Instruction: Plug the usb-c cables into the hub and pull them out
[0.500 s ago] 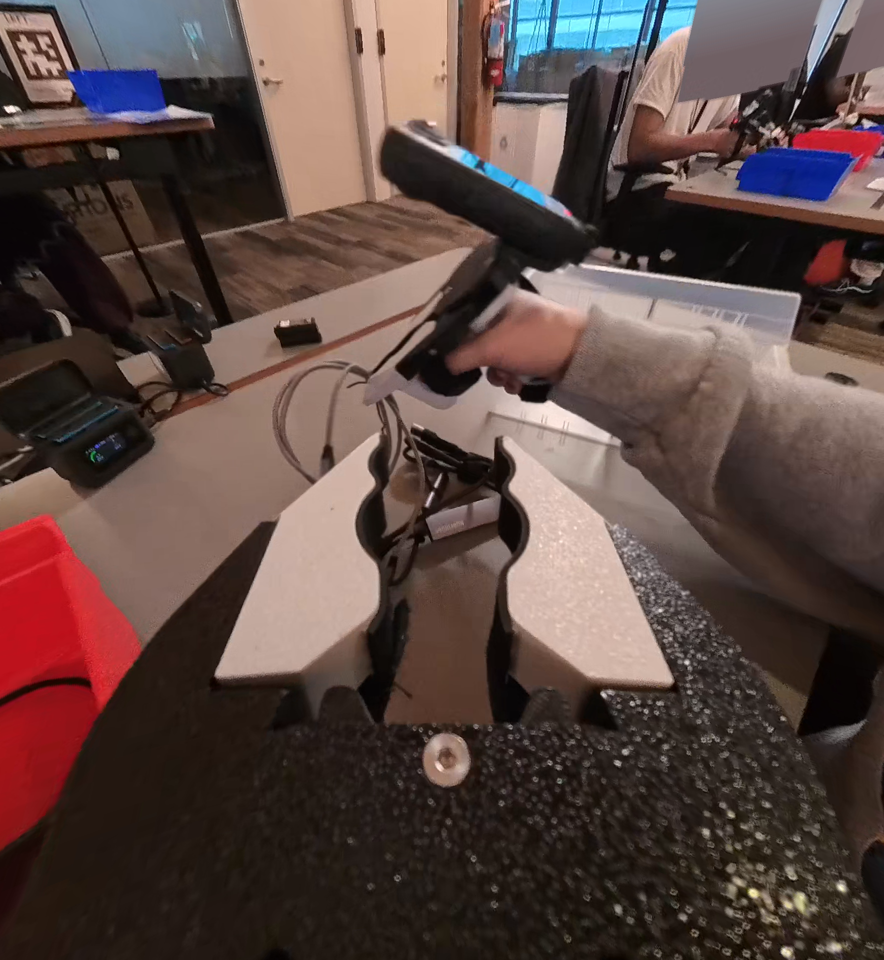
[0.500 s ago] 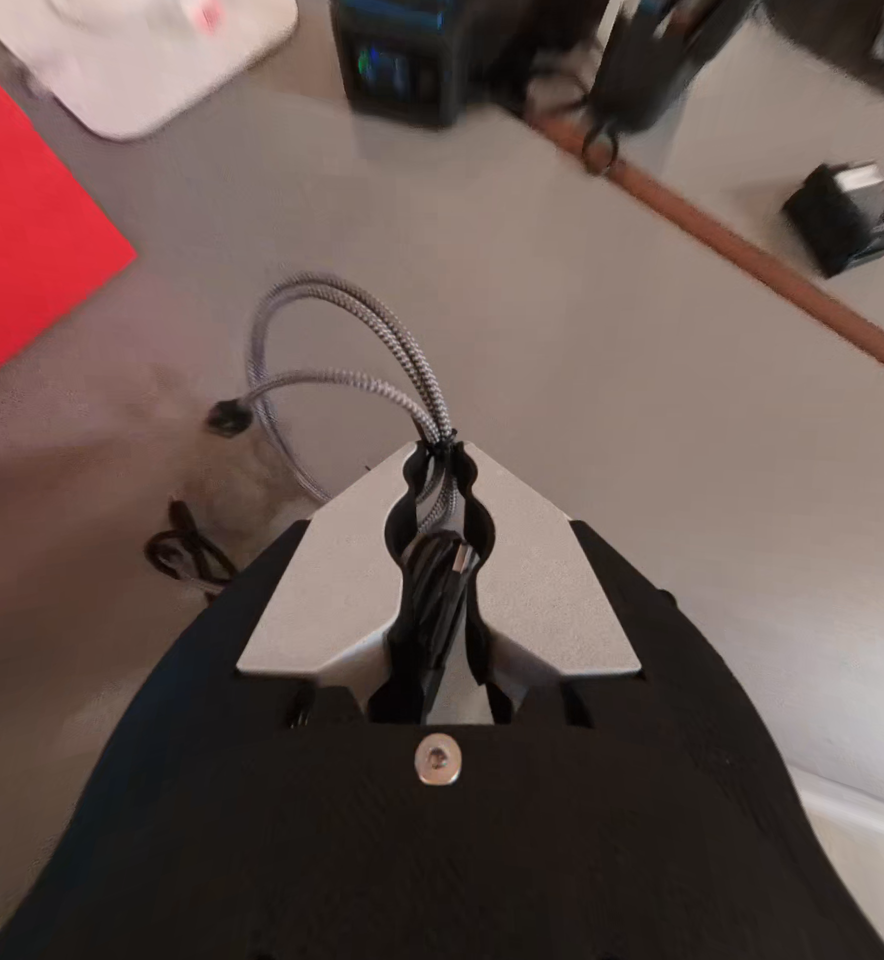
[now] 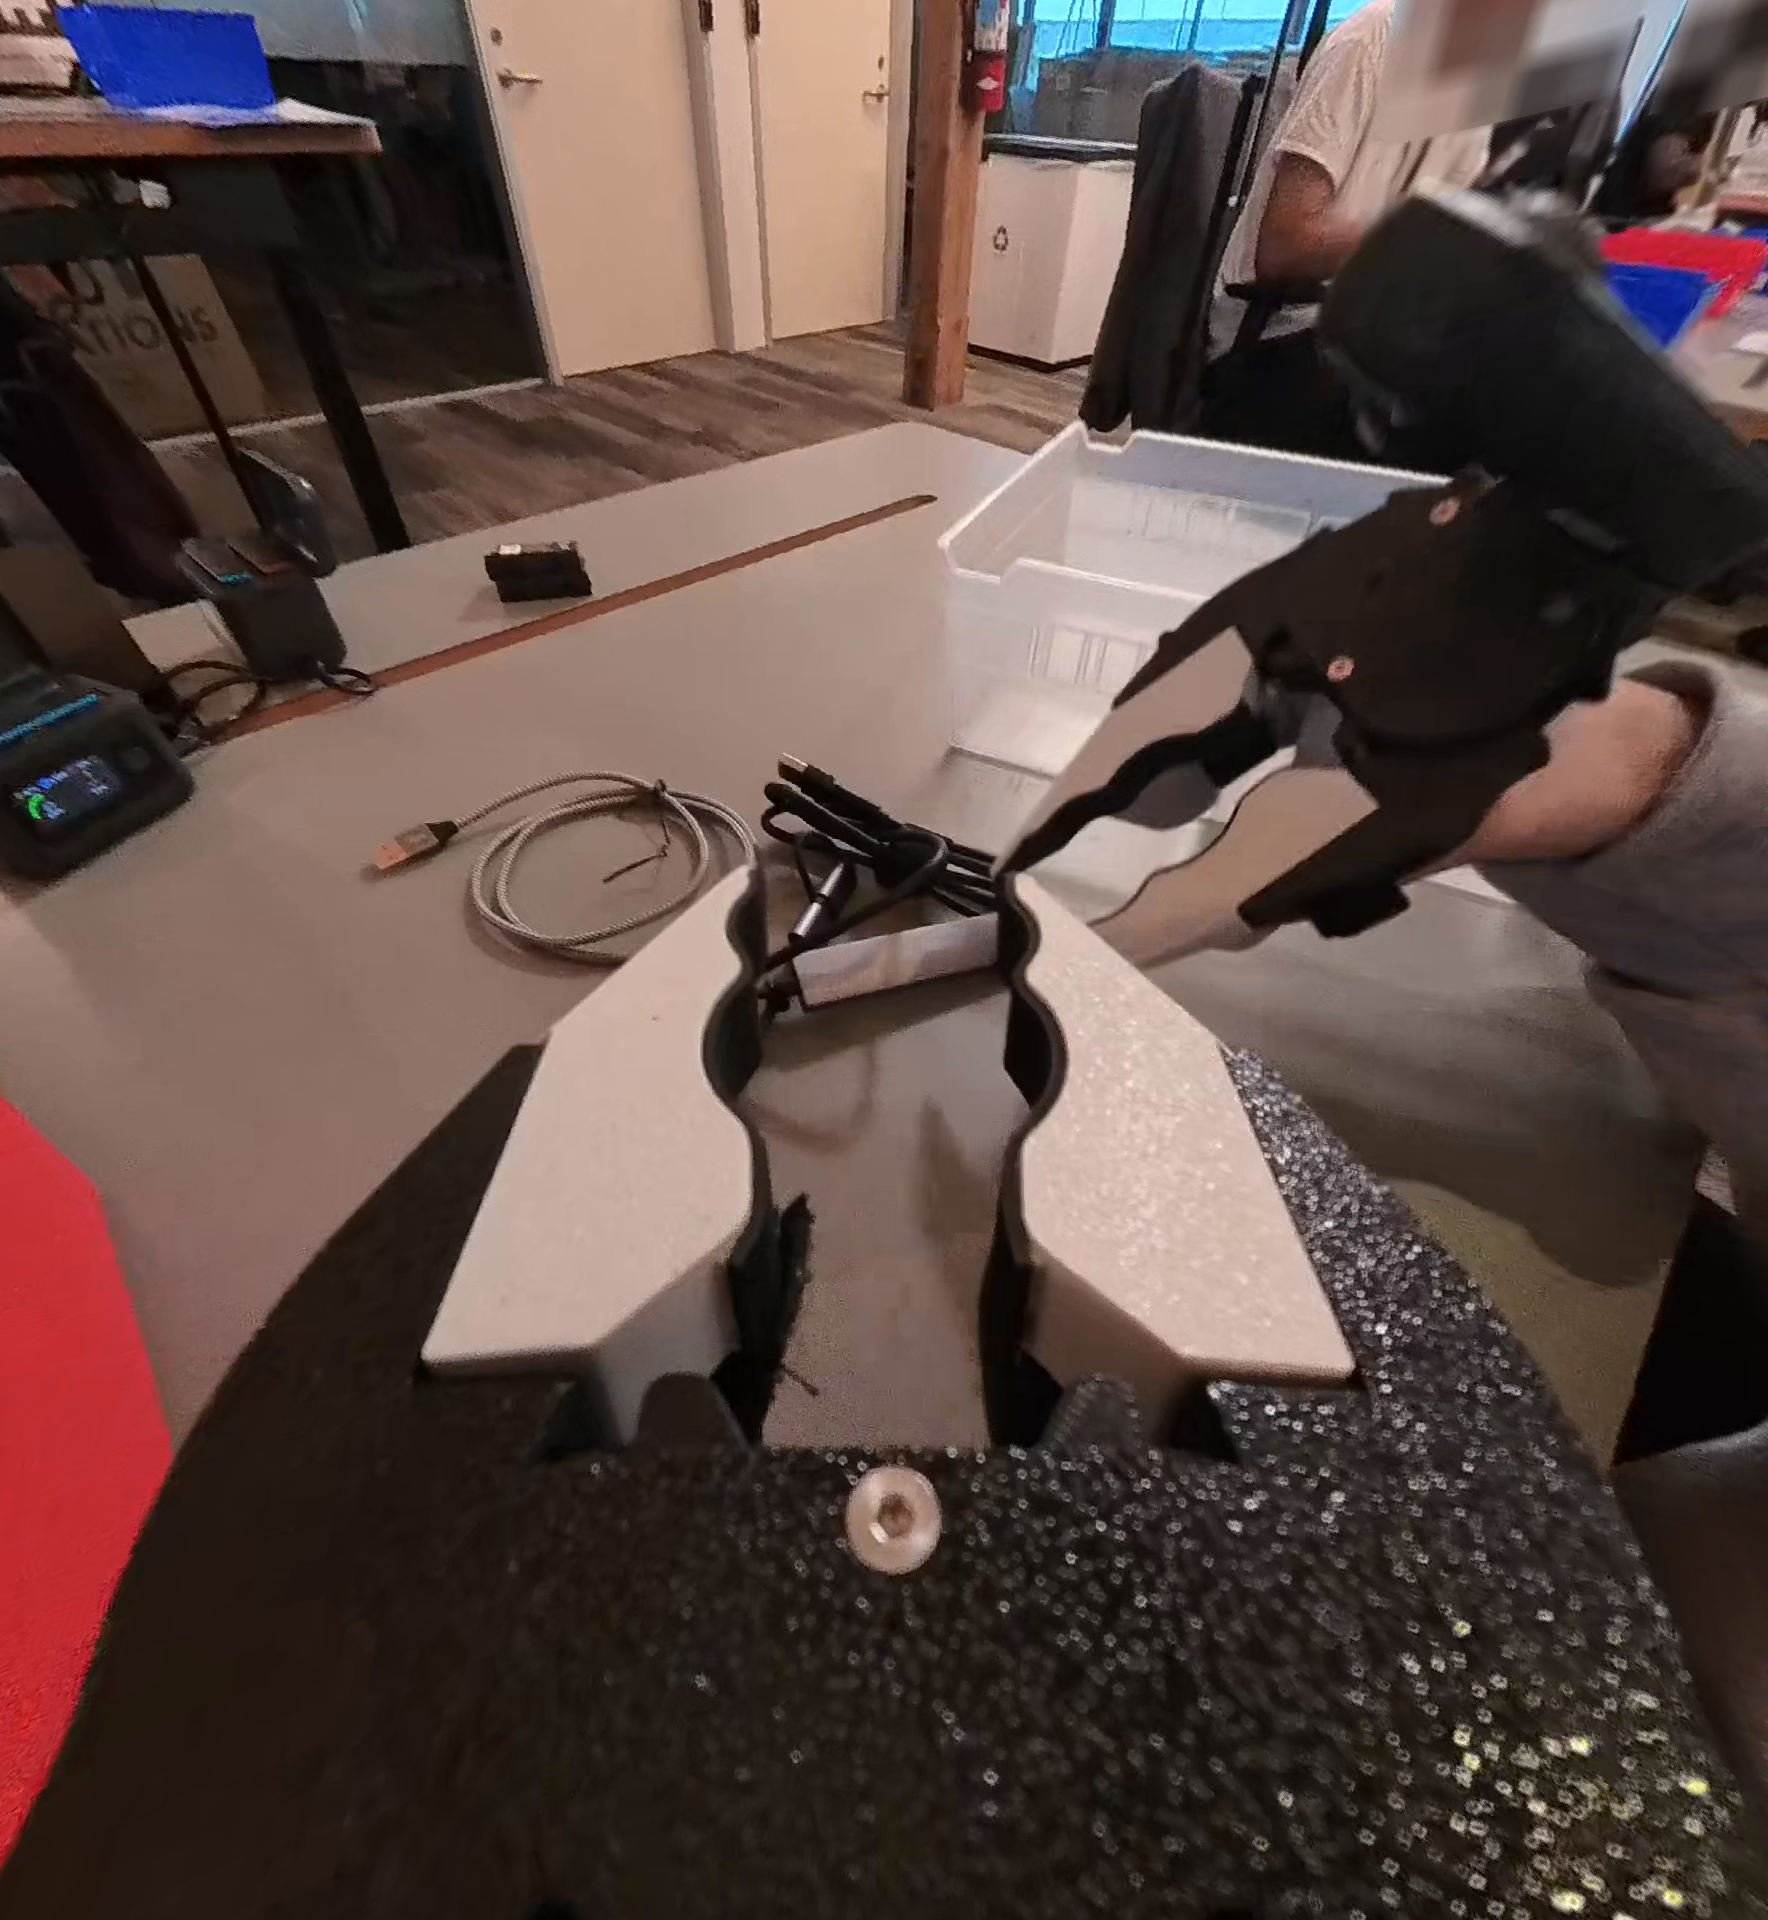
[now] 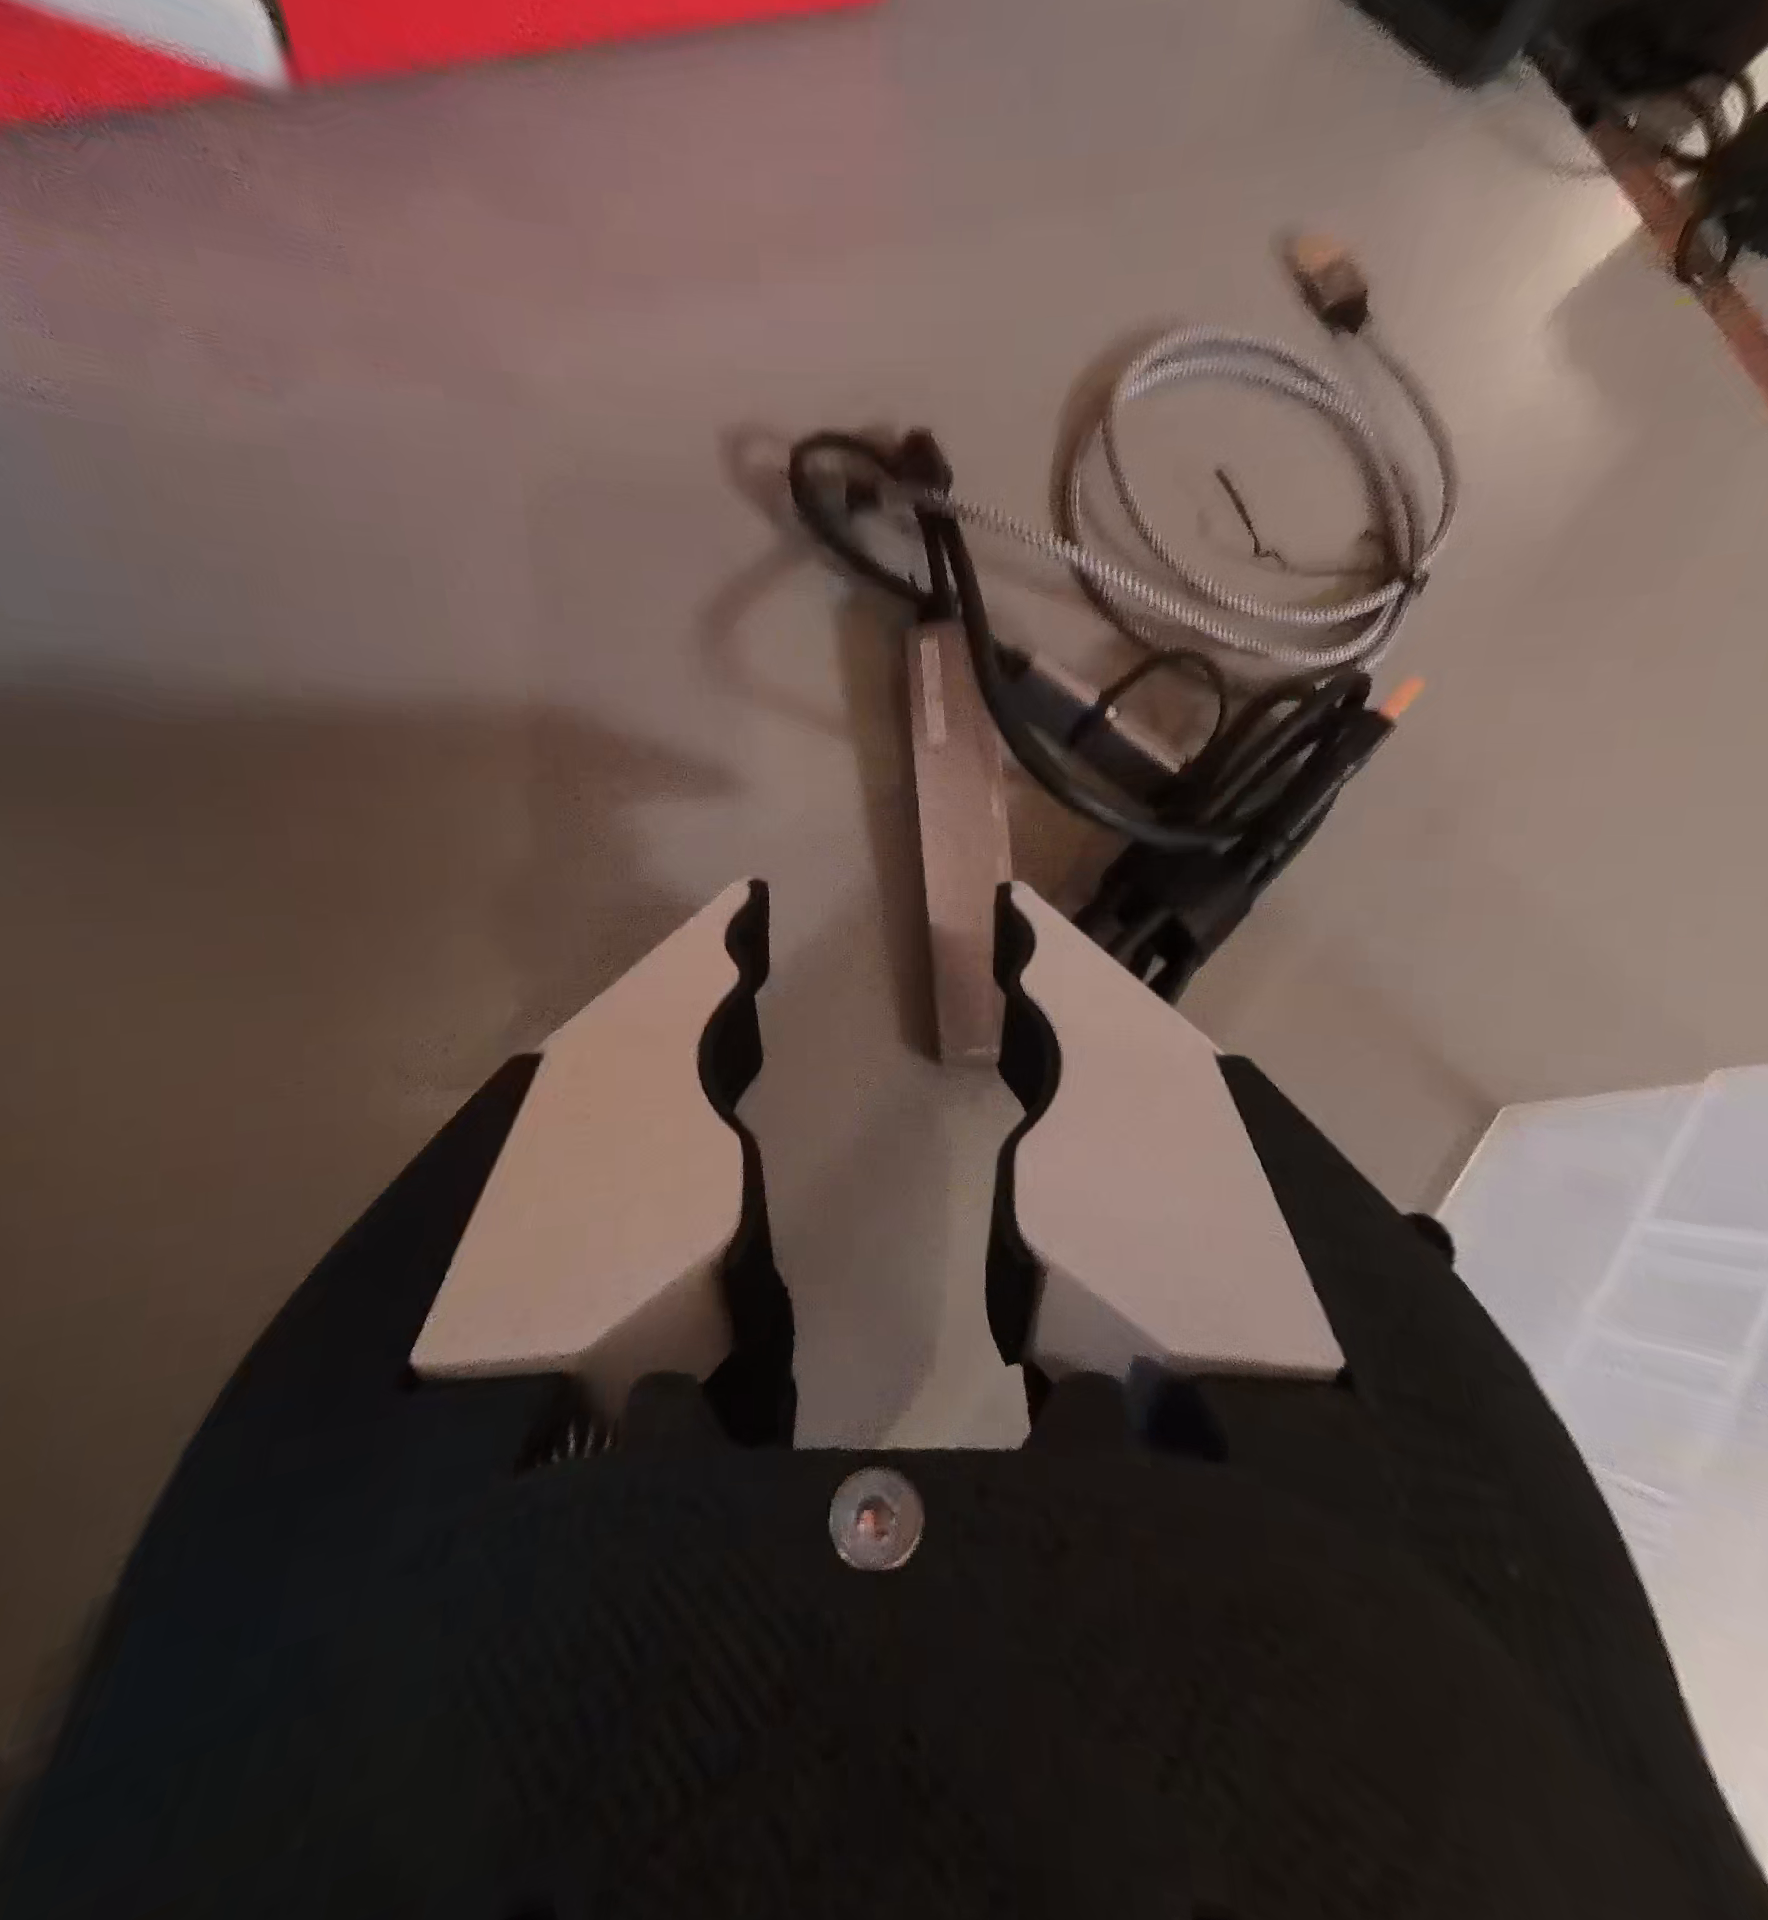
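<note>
in the left wrist view, the left gripper (image 3: 880,935) is shown nearest, its two pale fingers (image 3: 631,1122) spread wide apart with nothing held between them; only the grey table (image 3: 236,997) is seen through the gap. just beyond the fingertips the hub (image 3: 895,961), a slim silver bar, is seen lying flat on the table, with a short dark lead at its left end. directly behind it a bundle of black cables (image 3: 869,831) is laid, and to the left of that a coiled braided grey cable (image 3: 589,862) with one plug stretched out toward the left. the right gripper (image 3: 1088,883) is seen entering from the right, held in a hand in a grey sleeve (image 3: 1690,831); its jaws are parted and empty, the tips lowered close to the black cables and the hub's right end. in the right wrist view the same gripper (image 4: 880,914) is shown with a clear gap, the hub (image 4: 953,831) lying lengthwise ahead and its near end reaching between the tips, close to the right finger; contact cannot be told. farther back, a clear plastic bin (image 3: 1119,561) and a small black device with a lit screen (image 3: 59,790) are seen on the table.
</note>
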### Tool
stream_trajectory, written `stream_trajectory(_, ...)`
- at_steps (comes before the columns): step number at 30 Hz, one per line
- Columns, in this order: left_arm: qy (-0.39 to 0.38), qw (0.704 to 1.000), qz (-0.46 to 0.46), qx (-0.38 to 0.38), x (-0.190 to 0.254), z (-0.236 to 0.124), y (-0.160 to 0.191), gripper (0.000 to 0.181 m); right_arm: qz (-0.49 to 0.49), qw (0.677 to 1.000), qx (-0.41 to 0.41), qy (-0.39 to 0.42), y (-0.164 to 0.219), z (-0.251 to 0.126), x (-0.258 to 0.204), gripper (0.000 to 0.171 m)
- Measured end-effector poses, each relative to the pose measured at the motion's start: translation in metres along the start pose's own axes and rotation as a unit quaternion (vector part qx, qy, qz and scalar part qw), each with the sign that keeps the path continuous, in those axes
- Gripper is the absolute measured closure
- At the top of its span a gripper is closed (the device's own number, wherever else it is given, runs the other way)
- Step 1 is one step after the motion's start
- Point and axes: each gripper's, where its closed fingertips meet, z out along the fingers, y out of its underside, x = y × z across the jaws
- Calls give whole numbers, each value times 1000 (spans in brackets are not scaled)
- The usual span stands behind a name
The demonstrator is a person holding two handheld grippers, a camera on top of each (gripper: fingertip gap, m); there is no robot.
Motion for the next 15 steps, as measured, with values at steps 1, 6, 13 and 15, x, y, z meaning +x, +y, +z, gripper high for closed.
stream_trajectory(1,4,1000,-1,-2,2,1,2,140,-1,1000,-8,7,7,5,1,128)
stream_trajectory(6,11,1000,-1,-9,6,2,8,141,17,999,-28,-3,19,32,8,123)
stream_trajectory(13,16,999,20,-24,7,-3,20,140,18,999,-5,-26,15,30,5,152)
stream_trajectory(15,10,998,21,-57,5,0,33,144,44,996,29,-68,9,21,-10,152)
